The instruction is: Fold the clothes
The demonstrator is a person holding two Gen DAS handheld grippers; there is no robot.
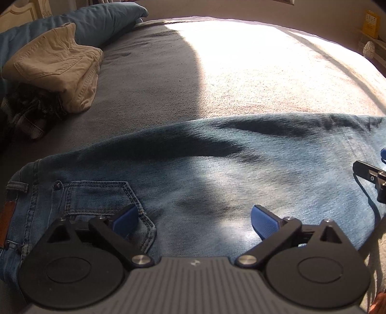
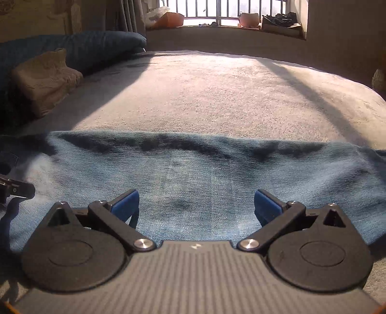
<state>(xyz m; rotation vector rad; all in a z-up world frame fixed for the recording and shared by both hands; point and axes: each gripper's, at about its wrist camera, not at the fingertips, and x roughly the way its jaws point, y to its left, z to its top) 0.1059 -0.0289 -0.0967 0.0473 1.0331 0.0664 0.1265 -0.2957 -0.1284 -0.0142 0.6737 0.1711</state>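
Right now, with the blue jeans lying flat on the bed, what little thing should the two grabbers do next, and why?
Probably each should dip and pinch the near edge of the faded blue denim jeans. The left gripper hovers open by the stitched back pocket, the right gripper open over the leg, neither holding cloth. The jeans lie long across the grey blanket, so a fold likely comes next.

Both cams ride on the grippers and look forward along the fingers, close over the blue jeans (image 1: pixel 217 174) spread on the bed (image 1: pixel 253 72). The left wrist view tilts down steeply, sitting over the waistband and back pocket (image 1: pixel 101 198) end. The right wrist view looks flatter, further along the leg, out to the barred window (image 2: pixel 224 12). Both share the jeans, the folded beige trousers (image 1: pixel 55 65) and the blue pillow (image 2: pixel 96 43), and each catches the other gripper at its edge
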